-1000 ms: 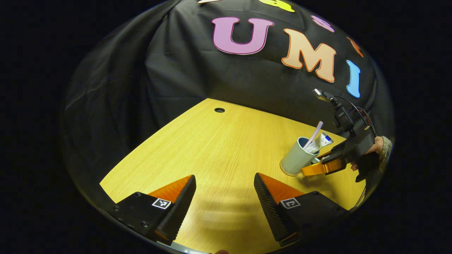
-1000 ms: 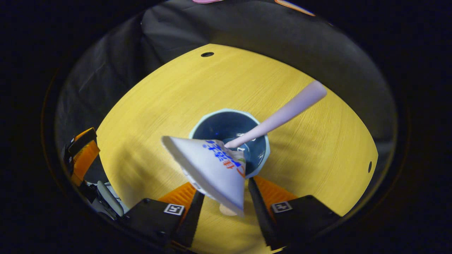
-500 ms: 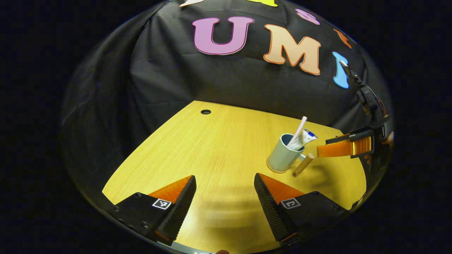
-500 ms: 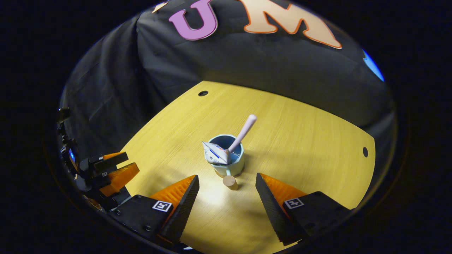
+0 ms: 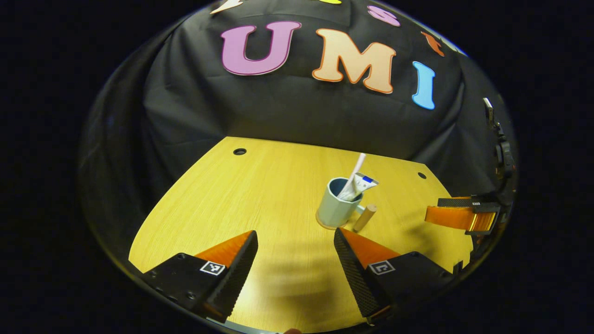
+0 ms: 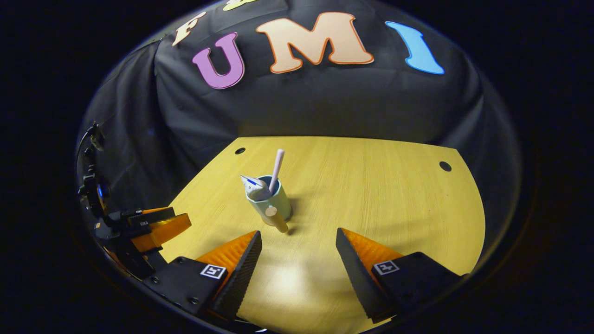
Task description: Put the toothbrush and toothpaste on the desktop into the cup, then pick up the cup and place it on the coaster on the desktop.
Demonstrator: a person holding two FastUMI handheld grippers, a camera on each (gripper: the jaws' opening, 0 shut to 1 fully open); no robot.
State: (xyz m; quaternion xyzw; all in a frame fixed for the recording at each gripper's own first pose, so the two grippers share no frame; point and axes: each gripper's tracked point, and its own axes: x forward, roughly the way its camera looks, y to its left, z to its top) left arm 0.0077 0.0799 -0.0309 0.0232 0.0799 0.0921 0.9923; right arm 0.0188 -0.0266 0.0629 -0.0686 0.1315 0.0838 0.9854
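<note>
A pale blue-green cup (image 5: 335, 208) (image 6: 271, 202) stands upright on the wooden table (image 5: 232, 199). Its wooden peg handle (image 5: 364, 217) (image 6: 276, 218) points toward the right gripper. A pink toothbrush (image 5: 356, 169) (image 6: 277, 164) and a white toothpaste tube (image 5: 364, 182) (image 6: 254, 185) lean inside it. A thin tan coaster rim (image 5: 323, 226) shows under its base. My left gripper (image 5: 294, 234) is open and empty, the cup just beyond its right finger. My right gripper (image 6: 298, 233) is open and empty, a short way back from the cup. Each gripper also shows in the other's view, the right gripper (image 5: 457, 215) and the left gripper (image 6: 158, 222).
Two small round holes pierce the table near its far corners, the left hole (image 5: 240, 151) (image 6: 240, 150) and the right hole (image 5: 421, 175) (image 6: 445, 165). Black cloth walls rise directly behind the far edge. Bare wood spreads left of the cup and in front of both grippers.
My right gripper, close over the cup a second ago, has drawn back and away with its jaws wide. The cup stays put. The left gripper view has swung right, bringing the cup nearer centre.
</note>
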